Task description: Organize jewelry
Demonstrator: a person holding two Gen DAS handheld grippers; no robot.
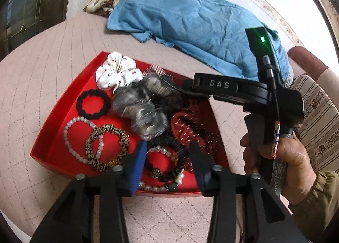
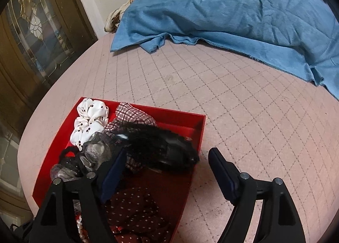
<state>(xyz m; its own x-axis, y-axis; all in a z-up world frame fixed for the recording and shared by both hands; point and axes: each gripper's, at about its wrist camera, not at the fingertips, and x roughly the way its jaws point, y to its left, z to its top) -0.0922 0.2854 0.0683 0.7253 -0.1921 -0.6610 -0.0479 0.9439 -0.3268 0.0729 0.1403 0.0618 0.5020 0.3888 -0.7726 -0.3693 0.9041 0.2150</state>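
A red tray (image 1: pixel 53 130) on the pink quilted bed holds a white dotted scrunchie (image 1: pixel 116 71), a black hair tie (image 1: pixel 93 103), a grey fluffy scrunchie (image 1: pixel 139 111), a dark red dotted scrunchie (image 1: pixel 188 130), a pearl bracelet (image 1: pixel 72 139), a leopard-print hair band (image 1: pixel 106 147) and a black coil band with beads (image 1: pixel 178 158). My left gripper (image 1: pixel 167 154) is open and empty above the tray's near side. My right gripper (image 2: pixel 167 158) is open and empty over the tray's right edge (image 2: pixel 199 137), beside a black lace piece (image 2: pixel 156 145). The white scrunchie (image 2: pixel 89 122) shows there too.
A blue cloth (image 1: pixel 190 22) lies crumpled at the back of the bed, over a patterned fabric (image 1: pixel 101 3). A striped cushion (image 1: pixel 317 116) sits at the right. A dark wooden glazed door (image 2: pixel 31 42) stands at the left. The bed cover (image 2: pixel 254 105) stretches right of the tray.
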